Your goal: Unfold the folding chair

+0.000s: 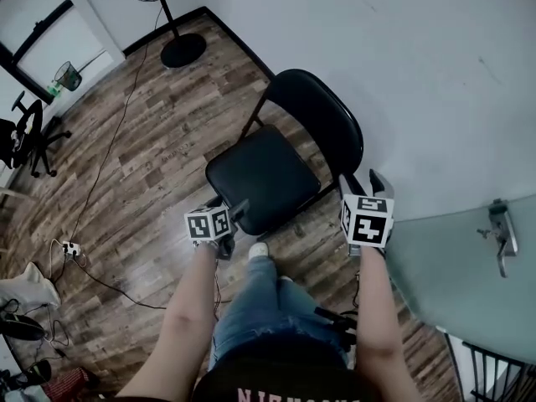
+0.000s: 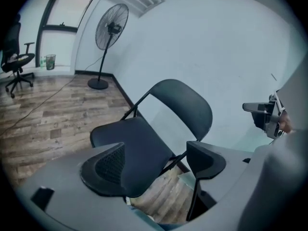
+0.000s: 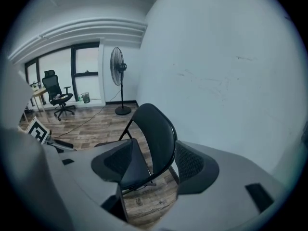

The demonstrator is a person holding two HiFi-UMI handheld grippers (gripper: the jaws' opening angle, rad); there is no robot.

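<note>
The 2 jaws of the left gripper (image 2: 154, 165) and of the right gripper (image 3: 156, 165) stand apart and hold nothing, near the folding chair (image 1: 268, 174), which sits open on the wood floor (image 1: 142, 157) by the wall (image 1: 419, 74), so a gentle press to check the seat lies flat seems best.

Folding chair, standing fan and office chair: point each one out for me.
folding chair (image 1: 261, 178), head view, middle of the seat.
standing fan (image 1: 182, 50), head view, round base.
office chair (image 3: 50, 78), right gripper view, backrest.
</note>
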